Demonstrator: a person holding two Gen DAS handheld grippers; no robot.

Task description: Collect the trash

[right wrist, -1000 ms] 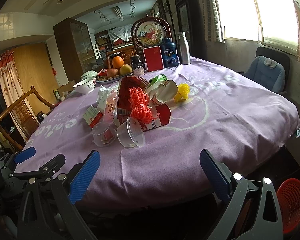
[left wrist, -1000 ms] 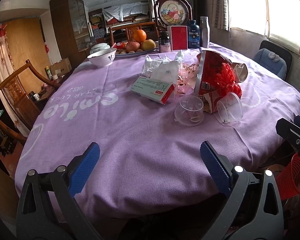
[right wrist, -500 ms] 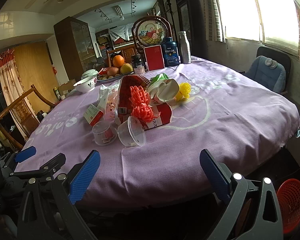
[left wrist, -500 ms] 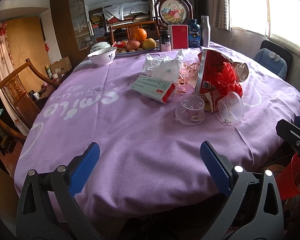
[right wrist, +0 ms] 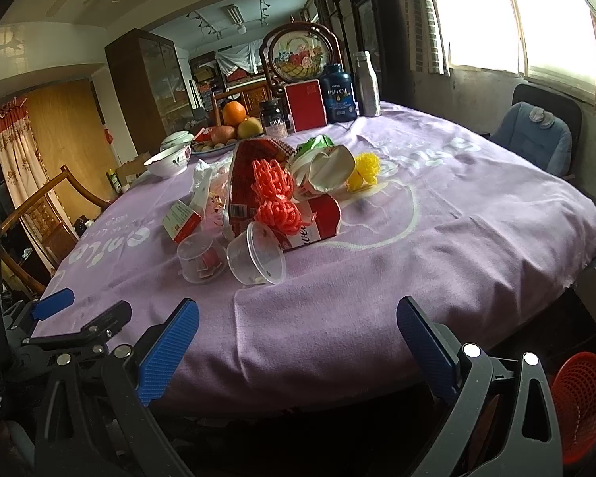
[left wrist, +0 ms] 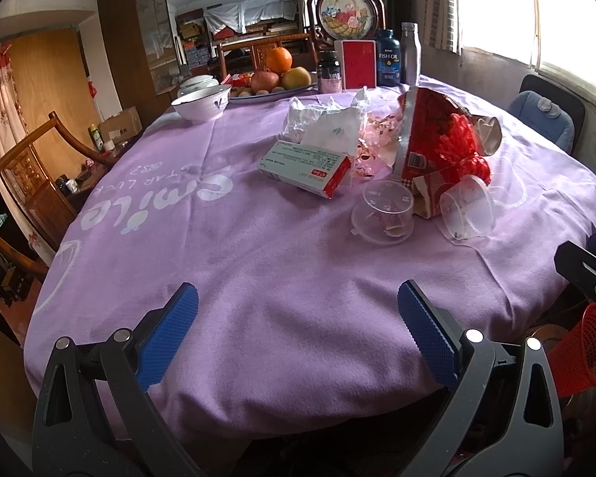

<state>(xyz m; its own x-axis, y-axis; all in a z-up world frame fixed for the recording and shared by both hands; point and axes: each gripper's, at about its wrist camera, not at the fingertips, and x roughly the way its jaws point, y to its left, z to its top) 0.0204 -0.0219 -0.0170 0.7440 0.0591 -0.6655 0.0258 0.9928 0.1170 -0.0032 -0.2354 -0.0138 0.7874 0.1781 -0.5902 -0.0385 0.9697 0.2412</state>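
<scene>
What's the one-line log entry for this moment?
phase: approach | left gripper: open, empty | right gripper: open, empty | trash pile: untouched on table | red basket: floor, right of table

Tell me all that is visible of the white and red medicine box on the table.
The medicine box is a flat cardboard carton, white with small print and a red end. It looks closed and lies flat on the purple tablecloth, its red end toward the clear cups. The crumpled white plastic bag is right behind it; contact is unclear. No tongs touch it.
</scene>
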